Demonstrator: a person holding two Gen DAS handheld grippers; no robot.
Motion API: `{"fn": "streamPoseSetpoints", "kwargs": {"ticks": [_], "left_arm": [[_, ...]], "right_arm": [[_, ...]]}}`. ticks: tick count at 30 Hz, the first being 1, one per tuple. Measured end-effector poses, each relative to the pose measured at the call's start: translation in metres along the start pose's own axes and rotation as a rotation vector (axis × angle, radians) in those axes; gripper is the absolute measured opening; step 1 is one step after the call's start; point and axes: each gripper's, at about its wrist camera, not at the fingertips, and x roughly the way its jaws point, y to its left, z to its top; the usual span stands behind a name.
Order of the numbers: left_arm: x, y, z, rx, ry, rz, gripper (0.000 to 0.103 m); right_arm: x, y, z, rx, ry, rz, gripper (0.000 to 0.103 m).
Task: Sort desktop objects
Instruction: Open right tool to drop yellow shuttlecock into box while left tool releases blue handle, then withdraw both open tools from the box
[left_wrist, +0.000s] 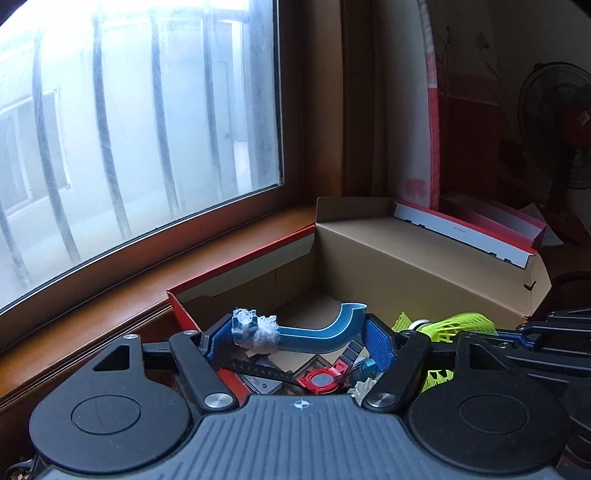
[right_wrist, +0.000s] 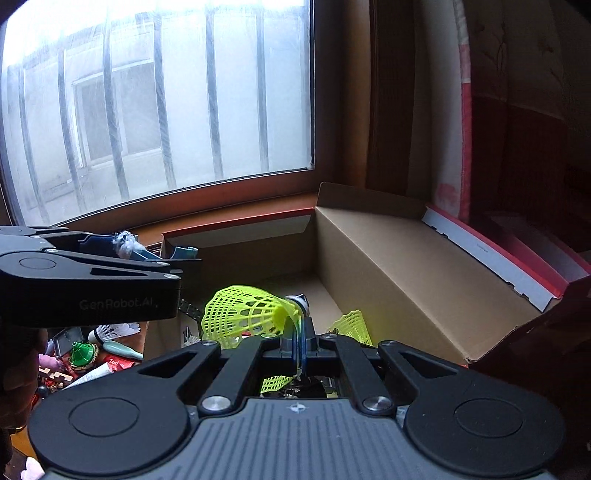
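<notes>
"GenRobot.AI" on left gripper (right_wrist: 181, 254)

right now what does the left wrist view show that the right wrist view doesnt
Only the left wrist view shows the left gripper from behind, its jaws spanning a curved blue plastic piece, a red round part in the box below, and a standing fan.

Only the right wrist view shows the clutter outside the box: a green cone-shaped toy and a white shuttlecock. It also shows the right gripper shut on a yellow shuttlecock.

Both show the cardboard box and the barred window.
</notes>
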Motion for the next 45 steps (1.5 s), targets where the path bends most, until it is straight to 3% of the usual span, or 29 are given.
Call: {"fn": "streamPoseSetpoints", "kwargs": {"ticks": [4,9,12,14,18,20,27,34,45], "left_arm": [[-0.003,-0.007,-0.002,0.010,0.029,0.011,0.074],[-0.010,-0.011,-0.003,0.036,0.048,0.029,0.082],[-0.014,-0.008,-0.001,0.032,0.062,0.049,0.087],[-0.020,-0.004,0.000,0.028,0.072,0.059,0.091],[-0.037,0.002,-0.005,0.025,0.073,0.046,0.094],[-0.044,0.004,-0.009,0.021,0.081,0.036,0.094],[-0.065,0.010,-0.025,0.011,0.144,0.010,0.102],[-0.077,0.013,-0.034,0.028,0.172,0.034,0.103],[-0.083,0.019,-0.042,0.017,0.184,-0.008,0.103]], "right_arm": [[0.000,-0.007,0.002,0.015,0.013,-0.007,0.020],[0.000,-0.010,0.004,0.021,0.033,0.003,0.029],[0.003,-0.014,0.006,0.028,0.061,0.013,0.040],[0.003,-0.016,0.007,0.048,0.078,0.036,0.053],[-0.008,-0.017,0.011,0.056,0.084,0.044,0.067],[-0.015,-0.017,0.011,0.053,0.089,0.042,0.080],[-0.039,-0.018,0.001,0.108,0.190,0.068,0.089],[-0.049,-0.002,-0.017,0.061,0.286,0.048,0.093],[-0.050,0.016,-0.023,0.054,0.323,0.035,0.094]]}}
